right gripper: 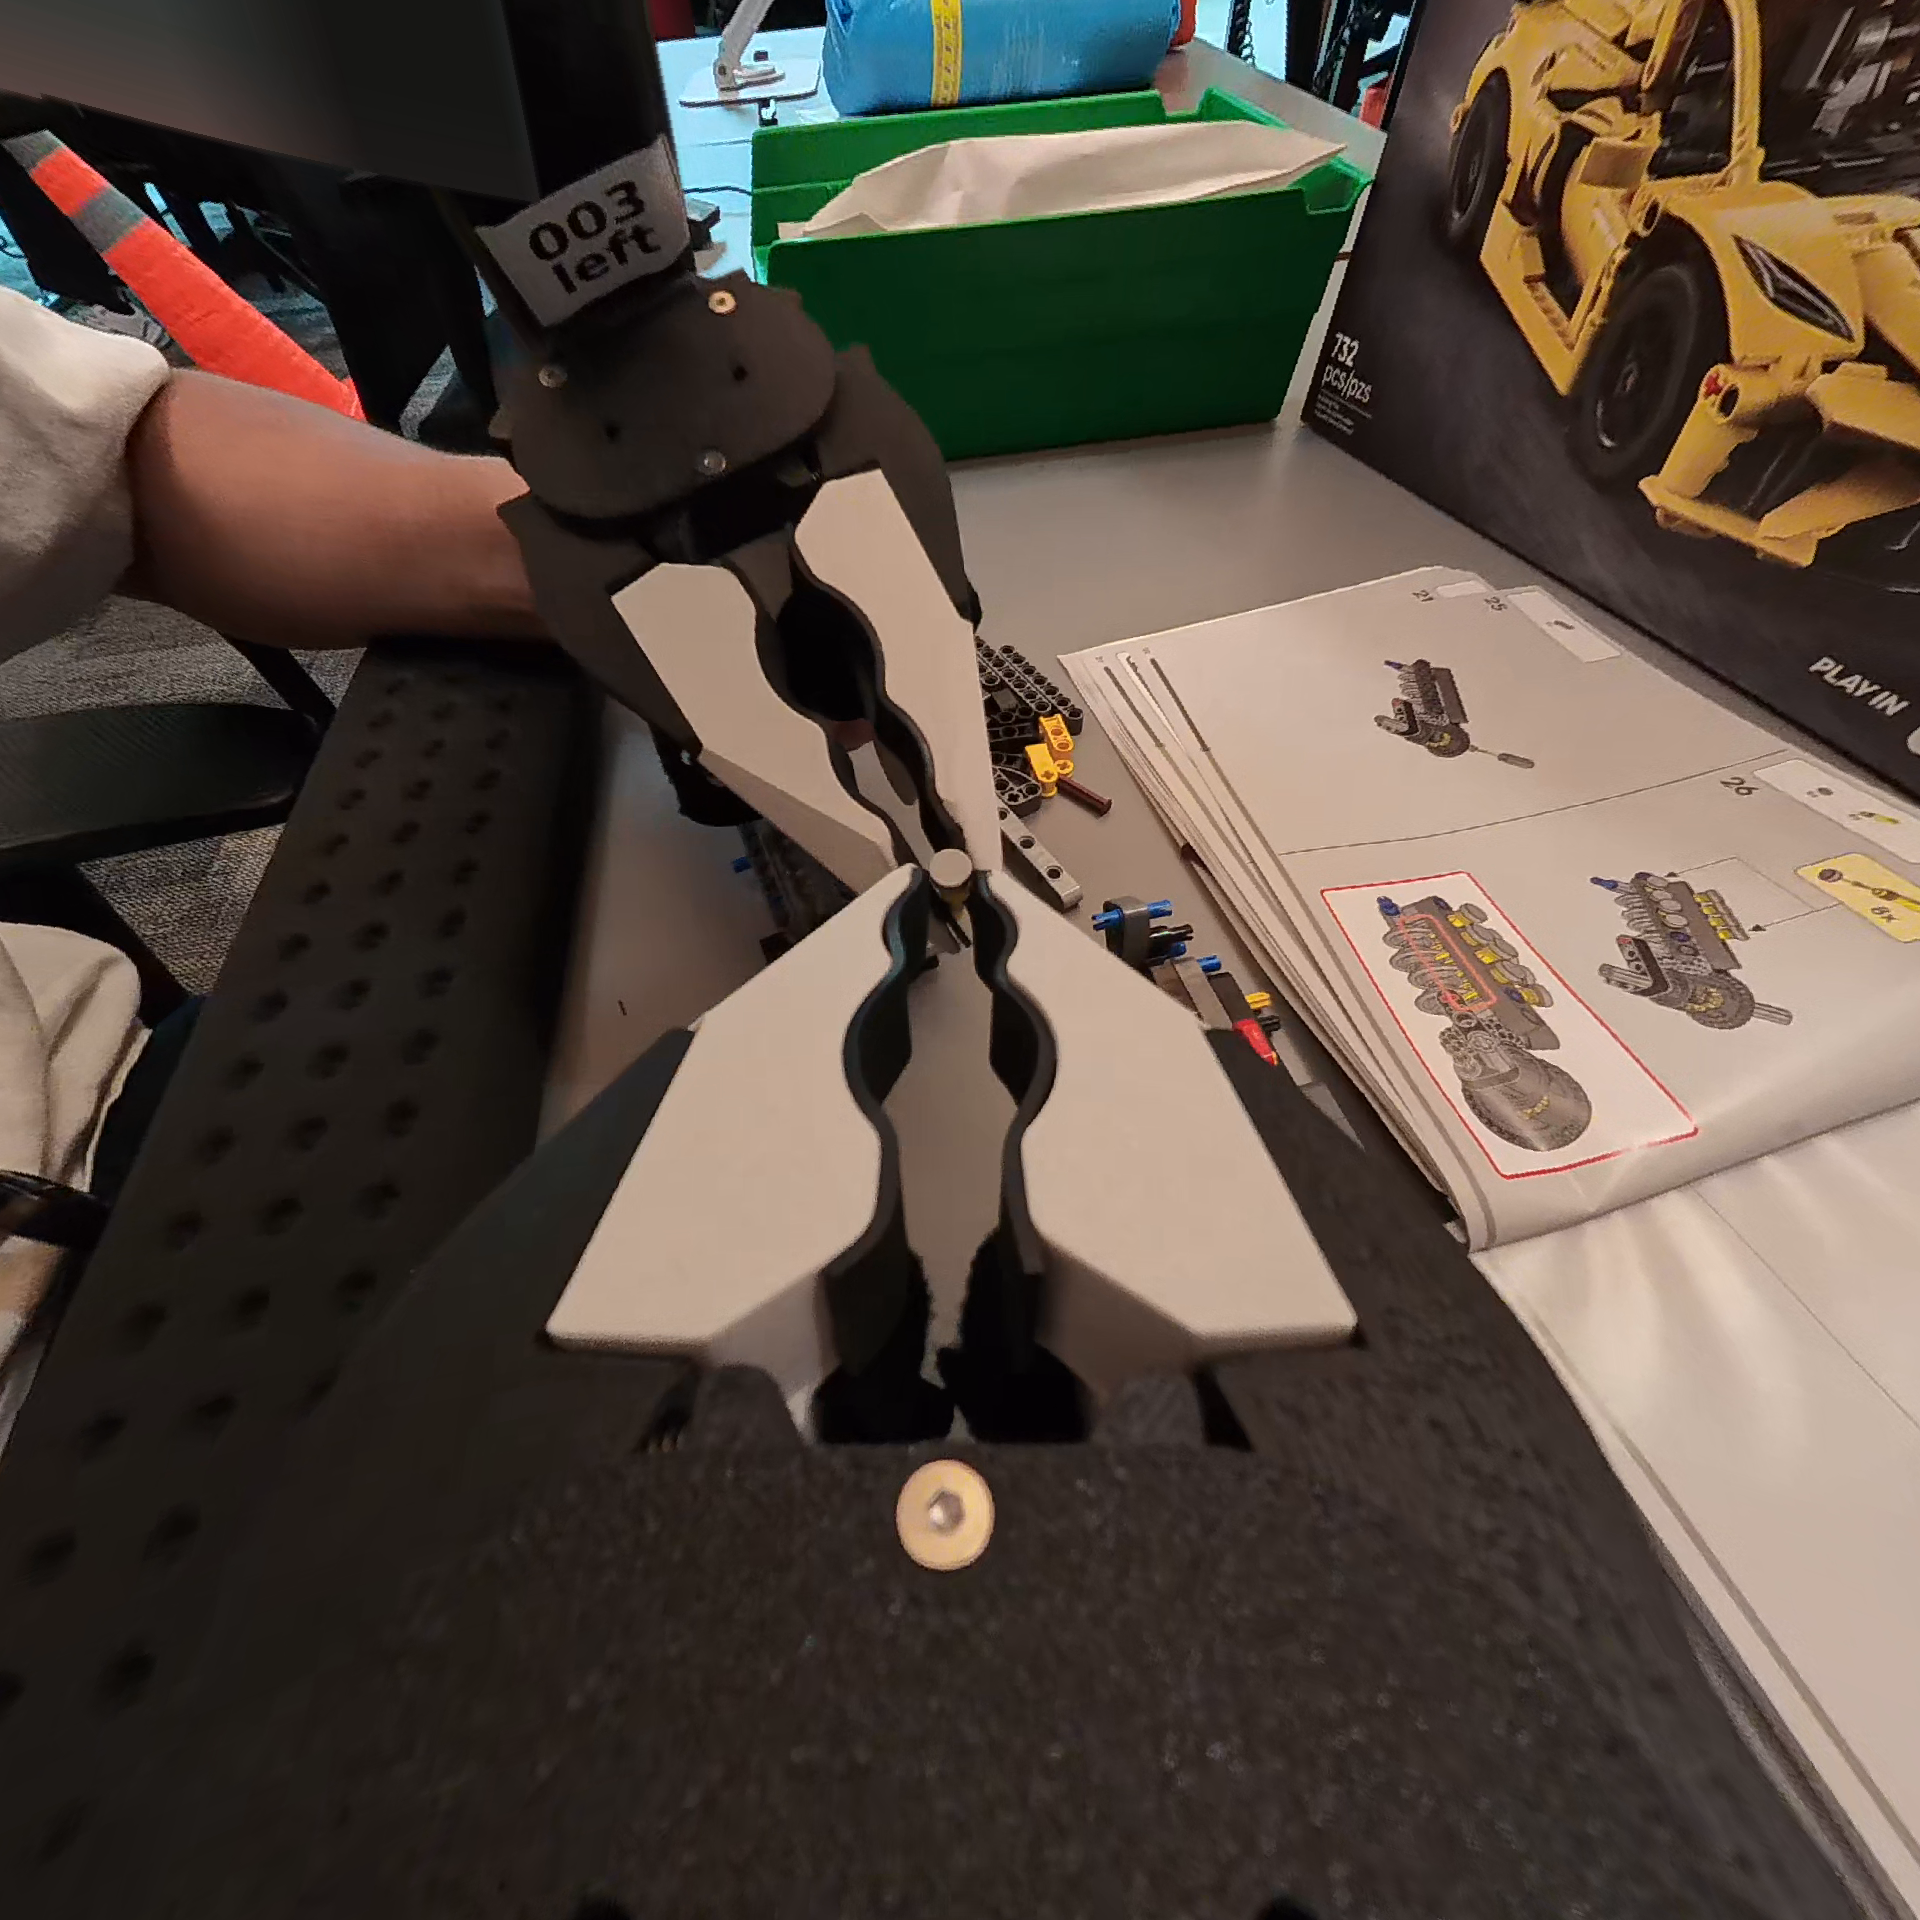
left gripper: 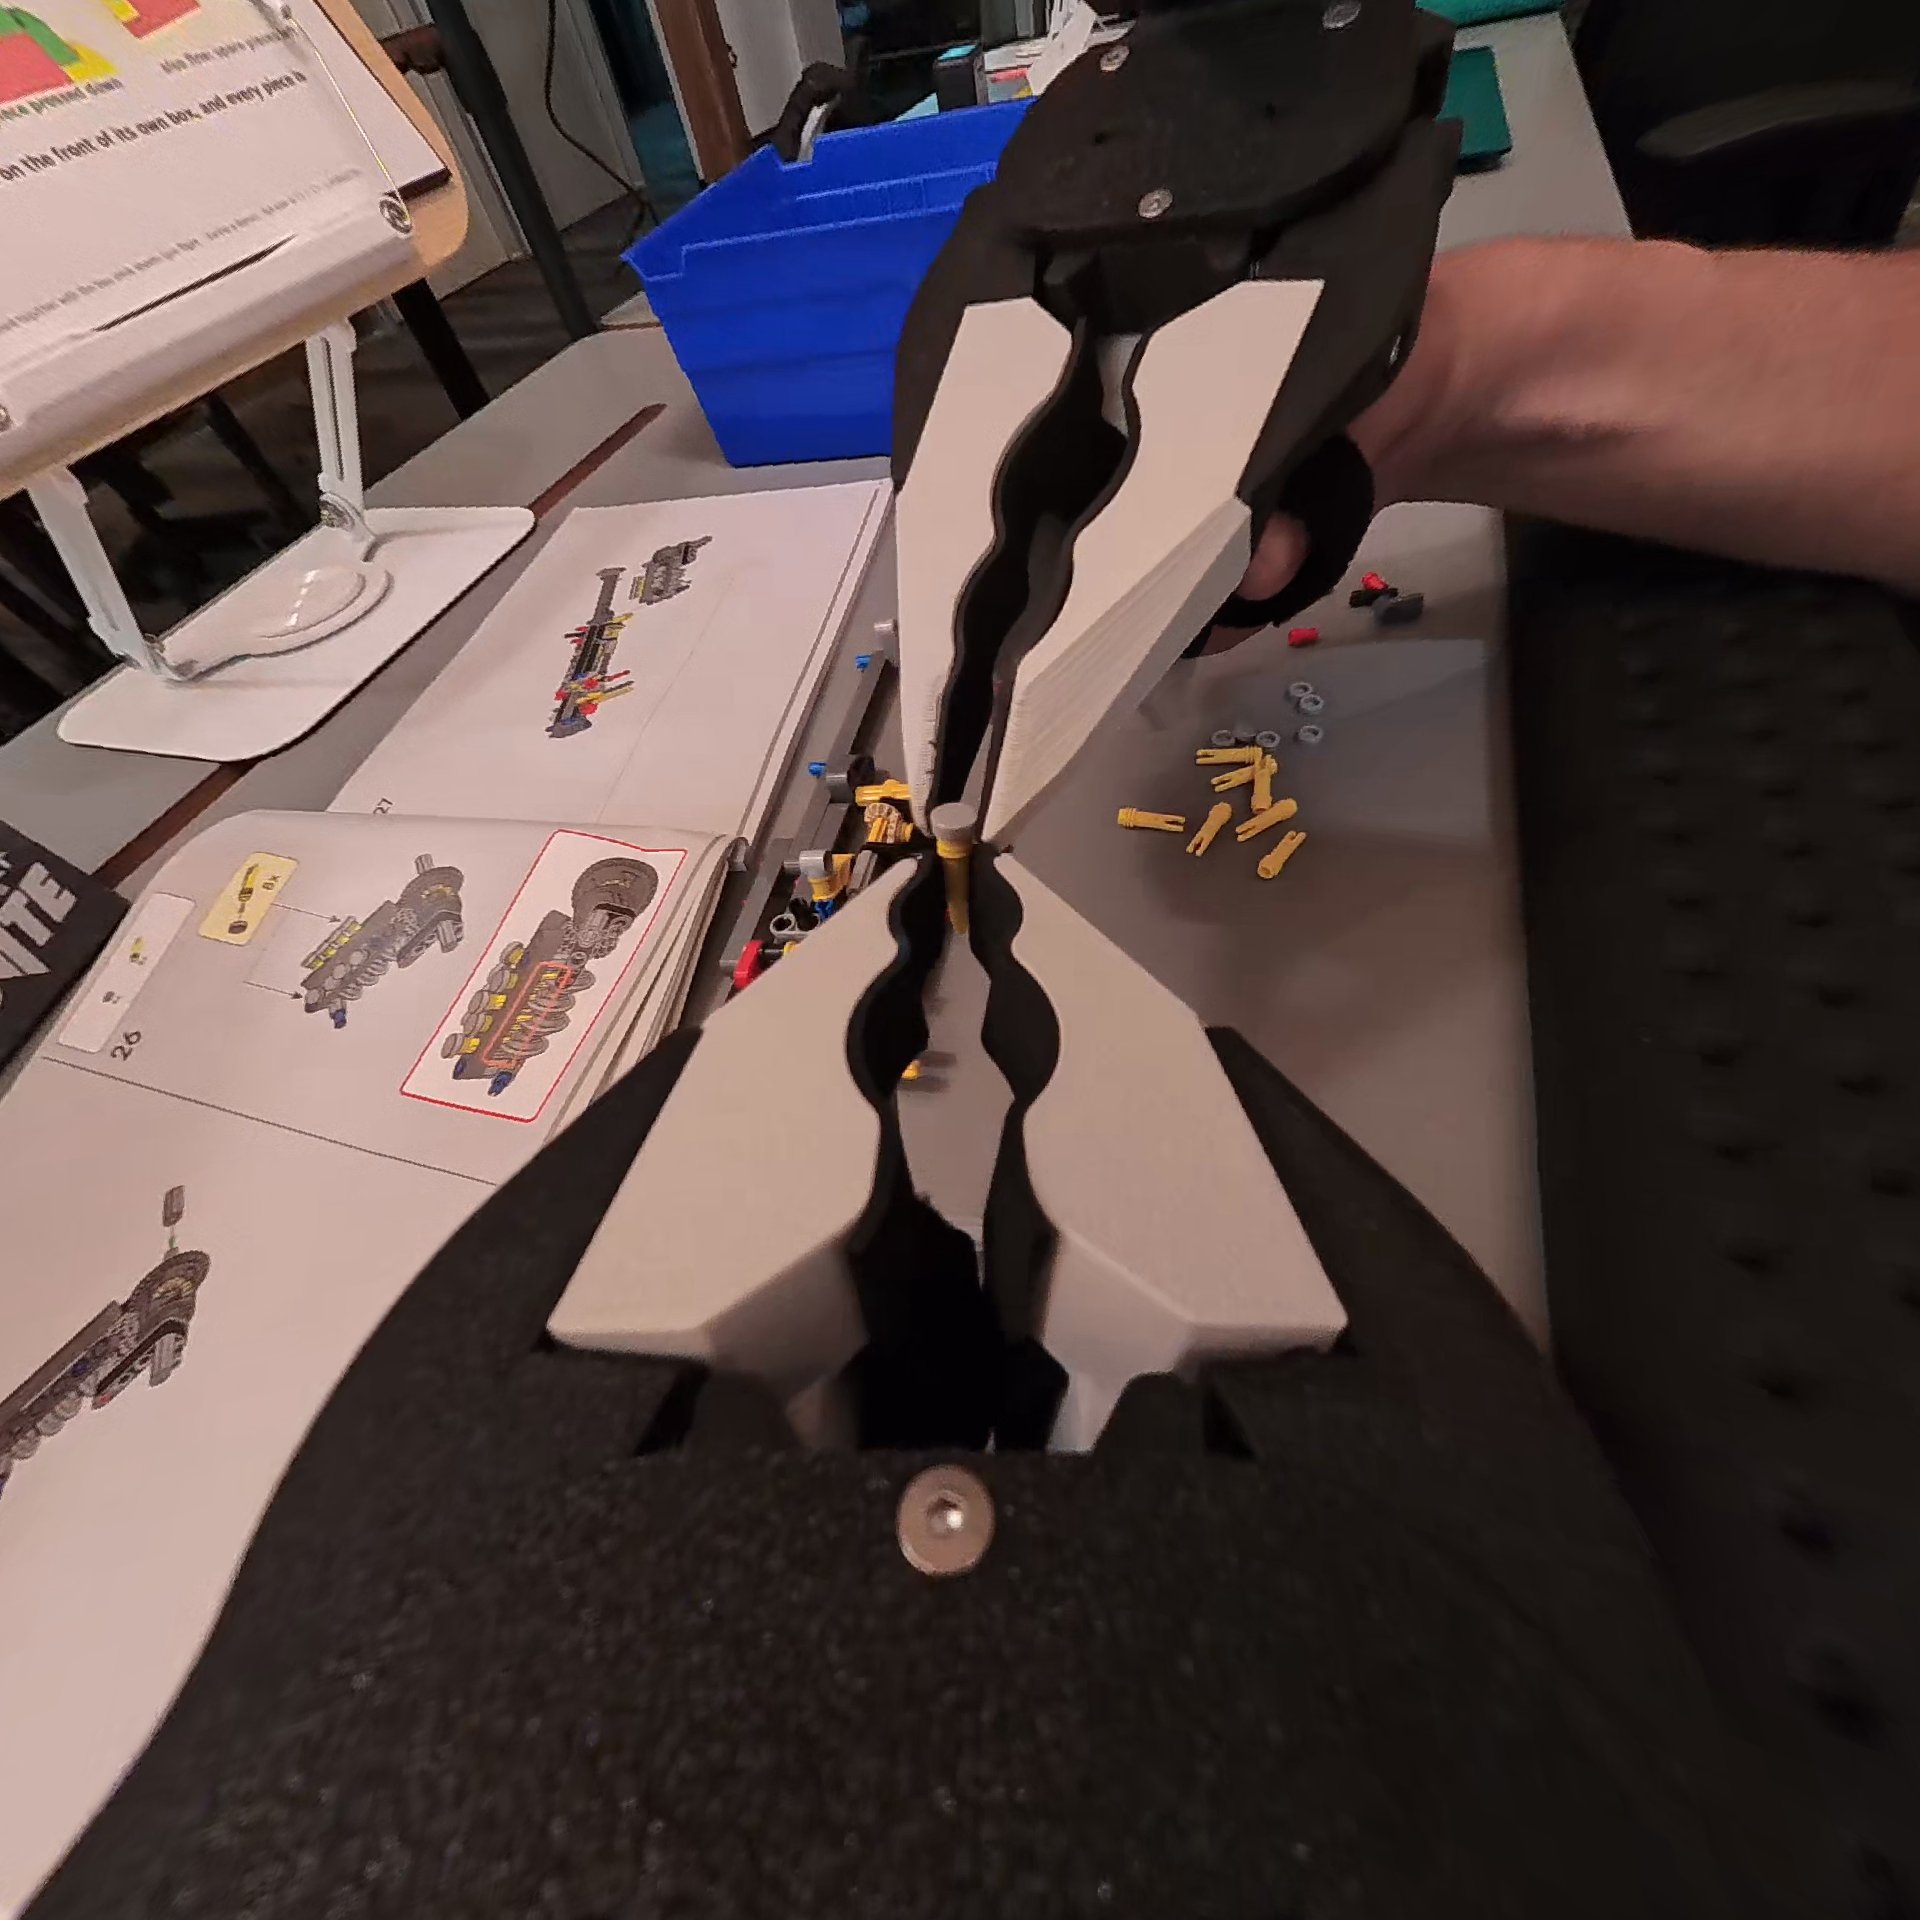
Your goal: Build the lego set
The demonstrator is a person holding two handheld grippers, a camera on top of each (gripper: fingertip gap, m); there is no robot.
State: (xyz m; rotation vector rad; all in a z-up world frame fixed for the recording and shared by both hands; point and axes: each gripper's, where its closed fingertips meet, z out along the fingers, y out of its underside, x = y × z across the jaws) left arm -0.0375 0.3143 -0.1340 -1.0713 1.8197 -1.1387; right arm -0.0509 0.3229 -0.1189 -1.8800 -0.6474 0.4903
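Between our two grippers, tip to tip above the surface, the yellow pin (left gripper: 954,883) runs along our left fingers (left gripper: 894,914), clenched on it; right fingers (left gripper: 1003,790) pinch its grey cap (left gripper: 951,826).

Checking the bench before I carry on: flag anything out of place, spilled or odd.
Nothing looks damaged or spilled. Loose yellow pins and small grey rings lie scattered on the table, not in a bin. Both grippers meet tip to tip around a grey-capped yellow piece, normal for assembly.
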